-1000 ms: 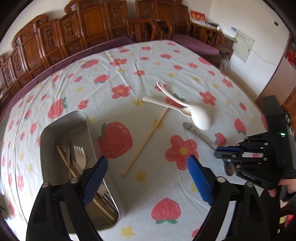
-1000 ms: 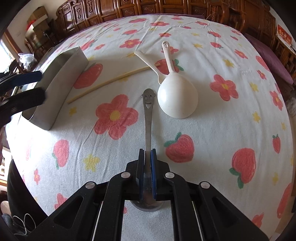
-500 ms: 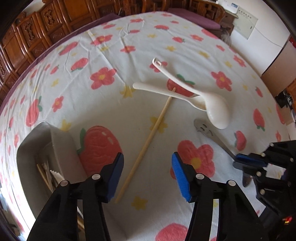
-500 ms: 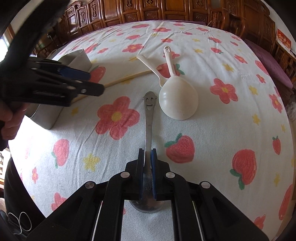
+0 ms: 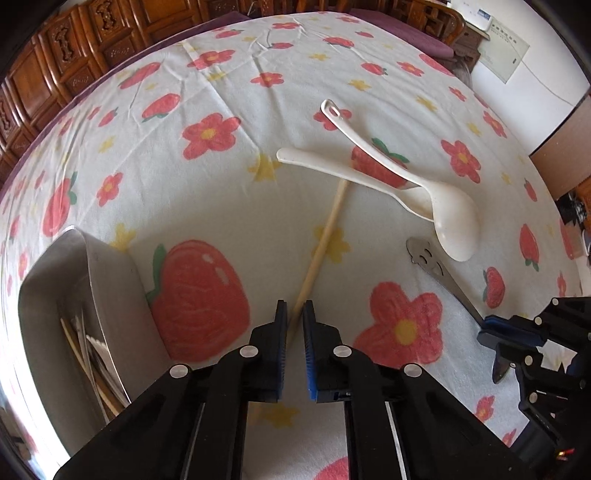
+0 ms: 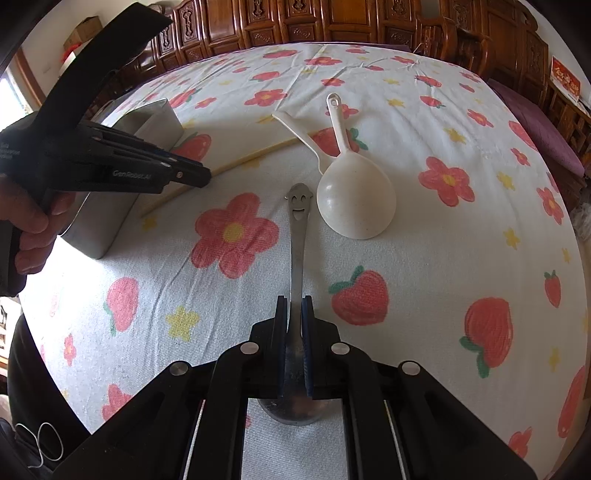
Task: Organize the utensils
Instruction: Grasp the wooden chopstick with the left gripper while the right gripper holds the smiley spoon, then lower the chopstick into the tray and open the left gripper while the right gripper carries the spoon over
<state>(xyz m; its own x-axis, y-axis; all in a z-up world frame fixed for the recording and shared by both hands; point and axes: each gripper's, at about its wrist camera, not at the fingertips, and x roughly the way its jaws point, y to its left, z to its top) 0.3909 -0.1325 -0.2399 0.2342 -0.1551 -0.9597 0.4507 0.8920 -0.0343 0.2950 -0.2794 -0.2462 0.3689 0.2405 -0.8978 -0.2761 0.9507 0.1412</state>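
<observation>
One flowered tablecloth [image 5: 229,206] carries everything. At its left edge sits the metal tray [image 5: 110,280], utensils inside. Two white ladles [image 6: 354,195] lie nested mid-table. The right gripper [image 6: 294,306] pinches the steel spoon [image 6: 297,236]; the left gripper [image 5: 293,314] clamps the chopstick [image 5: 321,243] near its end.

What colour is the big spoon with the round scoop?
The ladle is creamy white, clearest in the right wrist view.

Beneath my claws spreads a white tablecloth [image 5: 229,206] printed with strawberries and red flowers, while far ahead of them carved wooden chairs [image 6: 295,22] line the table's far edge, and a cardboard box [image 6: 83,31] sits ahead to my left.
</observation>
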